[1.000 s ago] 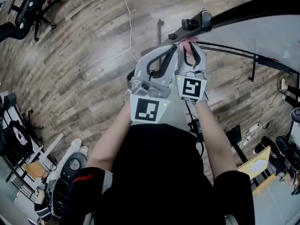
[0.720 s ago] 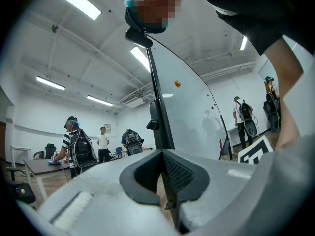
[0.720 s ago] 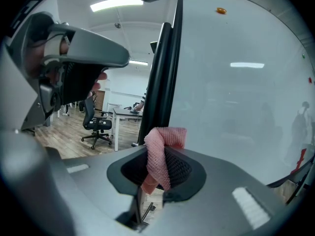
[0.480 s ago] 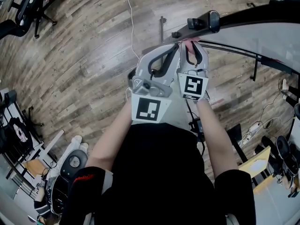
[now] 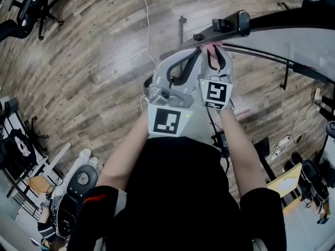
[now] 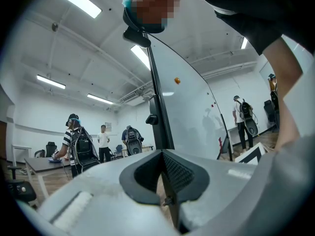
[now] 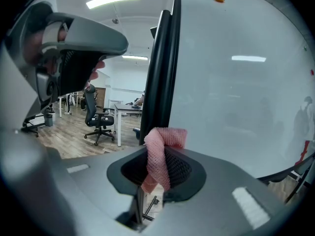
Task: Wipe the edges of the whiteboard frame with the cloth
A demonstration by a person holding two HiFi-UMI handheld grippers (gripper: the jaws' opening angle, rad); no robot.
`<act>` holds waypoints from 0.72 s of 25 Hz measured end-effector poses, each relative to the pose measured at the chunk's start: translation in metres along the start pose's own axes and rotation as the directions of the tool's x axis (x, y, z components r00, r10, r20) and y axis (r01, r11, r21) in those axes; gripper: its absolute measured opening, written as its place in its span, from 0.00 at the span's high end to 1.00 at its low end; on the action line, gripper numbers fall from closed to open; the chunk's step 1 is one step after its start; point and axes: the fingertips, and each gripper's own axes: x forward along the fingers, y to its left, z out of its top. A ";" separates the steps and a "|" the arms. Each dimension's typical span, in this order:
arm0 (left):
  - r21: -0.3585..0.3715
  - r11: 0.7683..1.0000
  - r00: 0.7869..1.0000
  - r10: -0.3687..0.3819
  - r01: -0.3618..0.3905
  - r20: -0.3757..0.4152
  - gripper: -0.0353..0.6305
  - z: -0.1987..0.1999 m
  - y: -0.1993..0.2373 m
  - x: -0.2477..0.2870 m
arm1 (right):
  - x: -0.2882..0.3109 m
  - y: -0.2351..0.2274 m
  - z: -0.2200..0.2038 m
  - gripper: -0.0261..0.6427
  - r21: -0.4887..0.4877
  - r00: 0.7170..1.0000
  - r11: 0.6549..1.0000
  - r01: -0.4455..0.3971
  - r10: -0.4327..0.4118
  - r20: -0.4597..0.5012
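The whiteboard [image 5: 309, 41] stands upright before me, its black frame edge [image 5: 282, 20] running to the upper right in the head view. My right gripper [image 5: 213, 47] is shut on a pink knitted cloth [image 7: 160, 154], whose folded tip rests against the black frame post [image 7: 160, 68] beside the white board face [image 7: 241, 82]. My left gripper [image 5: 194, 51] sits just left of the right one, its jaws shut with nothing between them [image 6: 165, 181]. In the left gripper view the frame post [image 6: 157, 107] rises just ahead.
A black clamp knob [image 5: 242, 21] sits on the frame top above the grippers. A white cable [image 5: 146, 20] crosses the wooden floor. Office chairs [image 5: 31, 9] and equipment stand at the left. Several people [image 6: 78, 144] stand at desks in the background.
Both grippers have crept slightly up and right along the frame, with the cloth still held. The clamp knob has shifted right in the view.
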 end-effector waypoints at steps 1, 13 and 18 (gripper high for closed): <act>0.001 1.000 1.000 0.001 -0.001 -0.001 0.95 -0.001 0.000 0.000 | 0.001 0.000 -0.002 0.86 0.000 1.000 1.000 -0.002 0.002 -0.003; 0.002 1.000 1.000 0.002 -0.001 -0.015 0.95 -0.007 -0.001 -0.002 | 0.010 0.005 -0.020 0.86 -0.011 0.997 0.998 -0.055 0.054 -0.056; -0.001 1.000 1.000 -0.003 0.003 -0.024 0.95 -0.011 -0.004 -0.002 | 0.013 0.006 -0.027 0.86 -0.020 0.994 0.997 -0.076 0.074 -0.077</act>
